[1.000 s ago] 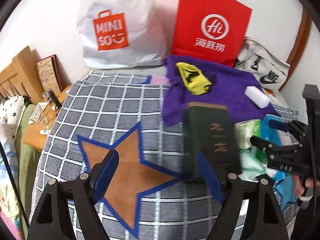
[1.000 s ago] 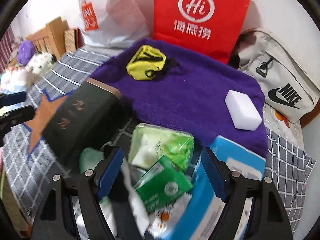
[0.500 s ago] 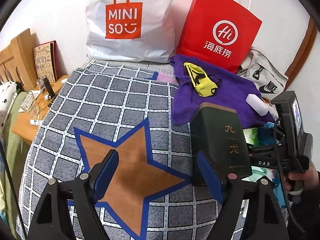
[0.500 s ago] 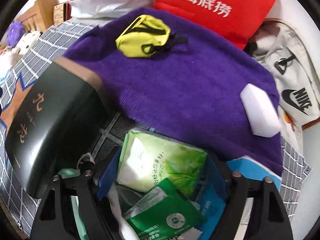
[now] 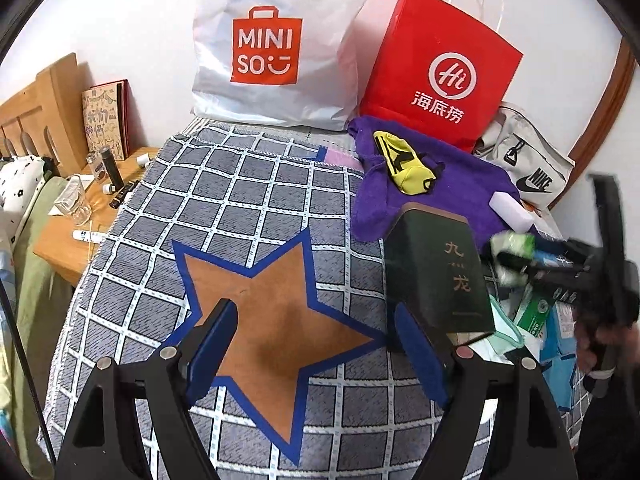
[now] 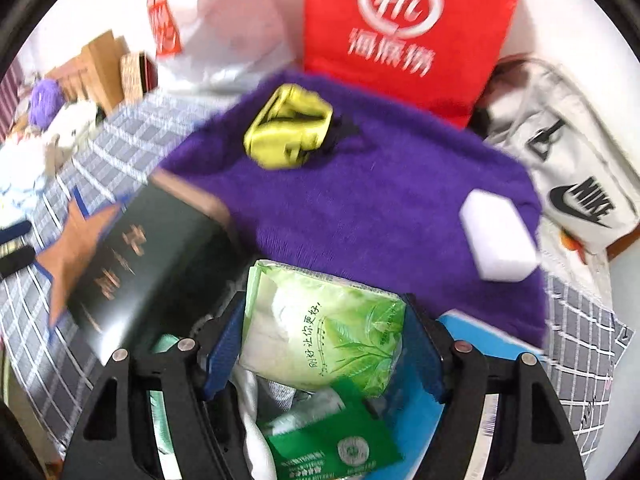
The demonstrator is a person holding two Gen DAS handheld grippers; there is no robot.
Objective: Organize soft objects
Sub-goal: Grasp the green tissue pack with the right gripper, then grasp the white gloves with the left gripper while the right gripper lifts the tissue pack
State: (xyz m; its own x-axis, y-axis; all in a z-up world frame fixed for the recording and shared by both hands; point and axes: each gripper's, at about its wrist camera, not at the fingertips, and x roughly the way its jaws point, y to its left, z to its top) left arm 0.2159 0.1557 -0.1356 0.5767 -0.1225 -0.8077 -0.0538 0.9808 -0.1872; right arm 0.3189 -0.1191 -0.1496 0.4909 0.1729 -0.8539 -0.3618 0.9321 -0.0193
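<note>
Right wrist view: right gripper (image 6: 324, 352) pinches the tissue pack (image 6: 320, 324); soft wrapper could slip out. Left gripper (image 5: 316, 344) hangs wide open, empty.

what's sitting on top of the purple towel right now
On the purple towel lie a yellow pouch toward the back and a white sponge block near its right edge. The dark green box overlaps its front left corner, hiding that part.
</note>
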